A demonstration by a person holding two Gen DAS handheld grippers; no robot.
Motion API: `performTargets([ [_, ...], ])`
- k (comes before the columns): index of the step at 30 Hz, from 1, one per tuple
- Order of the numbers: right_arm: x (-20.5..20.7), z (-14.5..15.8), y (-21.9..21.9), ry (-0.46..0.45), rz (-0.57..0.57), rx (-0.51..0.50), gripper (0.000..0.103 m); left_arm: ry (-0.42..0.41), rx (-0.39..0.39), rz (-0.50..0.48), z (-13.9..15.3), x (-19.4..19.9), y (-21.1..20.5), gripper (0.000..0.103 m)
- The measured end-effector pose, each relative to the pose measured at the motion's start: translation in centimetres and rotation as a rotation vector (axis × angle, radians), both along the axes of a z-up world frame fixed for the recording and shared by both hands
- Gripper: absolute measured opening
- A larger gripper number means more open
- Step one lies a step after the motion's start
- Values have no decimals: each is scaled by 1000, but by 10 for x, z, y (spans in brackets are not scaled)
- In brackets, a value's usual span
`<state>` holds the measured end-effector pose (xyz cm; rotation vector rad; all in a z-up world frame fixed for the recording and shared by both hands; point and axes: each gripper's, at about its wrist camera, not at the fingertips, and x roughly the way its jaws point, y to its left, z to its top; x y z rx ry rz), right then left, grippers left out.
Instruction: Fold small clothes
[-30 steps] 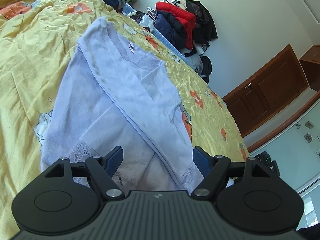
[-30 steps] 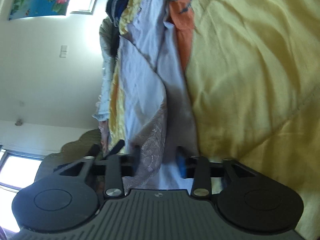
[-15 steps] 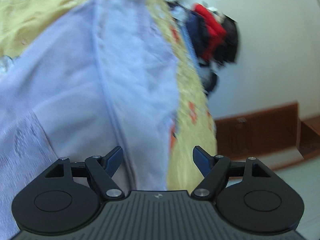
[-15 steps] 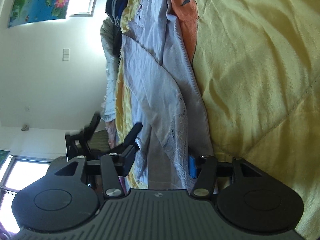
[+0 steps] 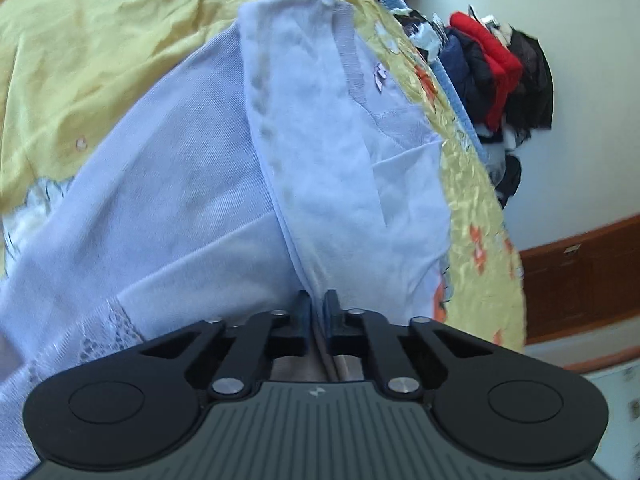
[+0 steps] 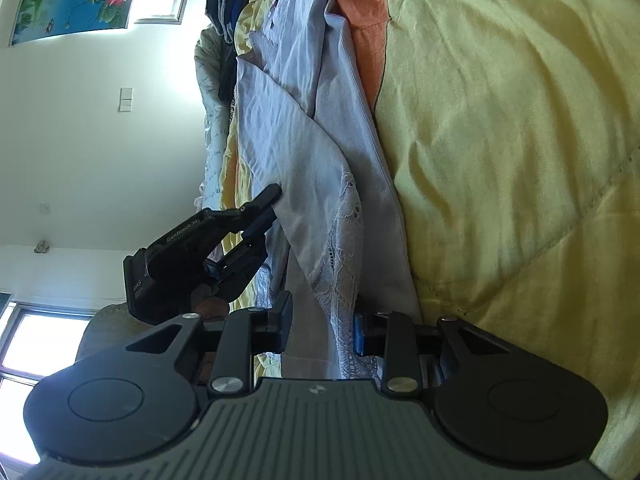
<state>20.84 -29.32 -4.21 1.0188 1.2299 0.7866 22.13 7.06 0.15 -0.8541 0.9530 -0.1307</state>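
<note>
A pale lavender top (image 5: 224, 168) with lace trim lies on the yellow bedspread (image 5: 80, 40), one sleeve folded across its body. My left gripper (image 5: 318, 312) is shut on the edge of that folded sleeve near the hem. In the right wrist view the same top (image 6: 320, 168) runs up the frame. My right gripper (image 6: 322, 326) is open, its jaws on either side of the lace hem (image 6: 344, 240). The left gripper (image 6: 240, 236) shows there too, at the top's left edge.
A heap of dark and red clothes (image 5: 492, 64) hangs by the wall beyond the bed. A wooden cabinet (image 5: 580, 280) stands at the right. Folded dark clothes (image 6: 232, 0) sit at the bed's far end. A window (image 6: 24, 340) is at lower left.
My left gripper moved in onto the sleeve edge and closed on it. My right gripper's jaws narrowed around the lace hem but stay open.
</note>
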Motion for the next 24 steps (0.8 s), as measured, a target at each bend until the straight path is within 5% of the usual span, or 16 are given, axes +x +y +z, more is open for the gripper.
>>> performTargets([
  [3, -1, -1, -1, -10, -13, -9, 13, -19, 52, -34, 11, -1, -1, 3],
  [8, -13, 8, -3, -8, -7, 70, 11, -56, 100, -84, 31, -2, 11, 3],
  [12, -19, -7, -2, 17, -2, -46, 6, 20, 90, -107, 10, 2, 10, 3],
  [16, -22, 6, -9, -39, -29, -104, 19, 0, 109, -133, 16, -7, 11, 4],
  [19, -19, 22, -24, -104, -100, -169, 25, -42, 198, -150, 30, -24, 14, 5],
  [22, -16, 34, -38, -145, -156, -141, 46, -116, 255, -201, 44, -43, 7, 6],
  [24, -14, 35, -37, -147, -142, -123, 49, -154, 231, -269, 48, -51, -7, 6],
])
